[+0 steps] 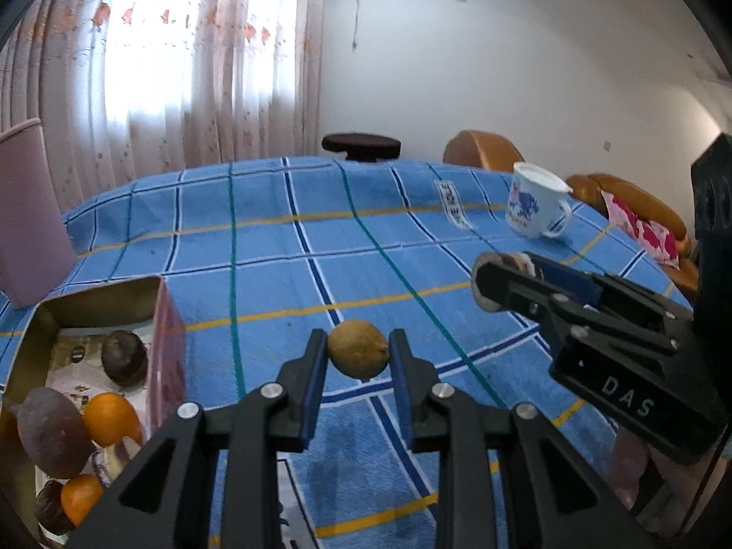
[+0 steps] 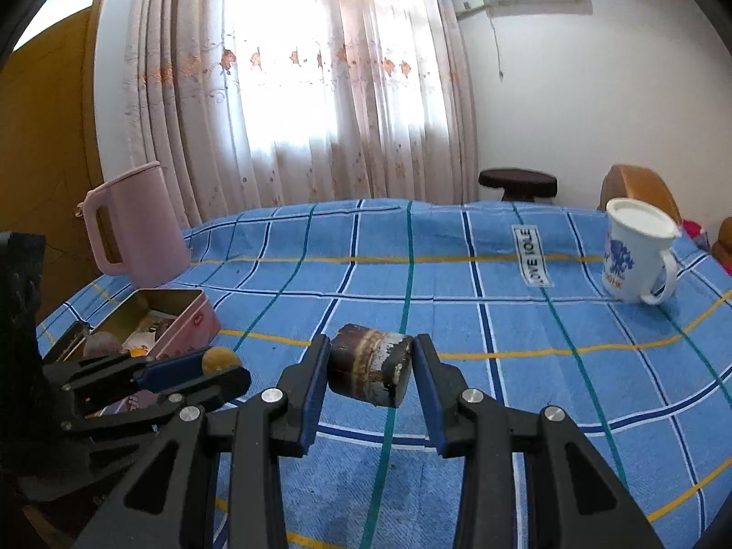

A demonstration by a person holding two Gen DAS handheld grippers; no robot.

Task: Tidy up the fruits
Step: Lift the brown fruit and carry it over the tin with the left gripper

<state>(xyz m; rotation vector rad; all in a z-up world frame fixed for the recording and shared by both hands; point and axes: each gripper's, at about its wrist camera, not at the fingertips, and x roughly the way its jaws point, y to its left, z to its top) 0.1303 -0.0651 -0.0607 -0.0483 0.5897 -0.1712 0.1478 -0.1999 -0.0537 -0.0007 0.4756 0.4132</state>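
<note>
While your left gripper (image 1: 358,357) pinches a small, round, dull yellow-brown fruit (image 1: 358,354) between its blue pads, your right gripper (image 2: 371,366) is clamped on a squat, dark brown, cylinder-shaped fruit piece (image 2: 369,365) with pale, rough streaks. Both are held above the table (image 2: 457,320), which is covered in a blue checked woven cloth that ripples a little toward its right edge. At the left edge sits the open pink tin box (image 1: 167,343), rectangular with a gold metal lining; inside you have two smooth oranges (image 1: 112,418) and several matte dark brown fruits (image 1: 124,357) over printed paper. Beyond it, at the far left corner, stands a pink matte jug (image 2: 137,228). Near the far right edge a white enamel mug (image 2: 636,251) with a blue print stands tilted in view. Between box and mug, the middle of the cloth lies open to you. Past the far edge are a dark round stool (image 1: 361,144) and curtains (image 2: 297,82).
</note>
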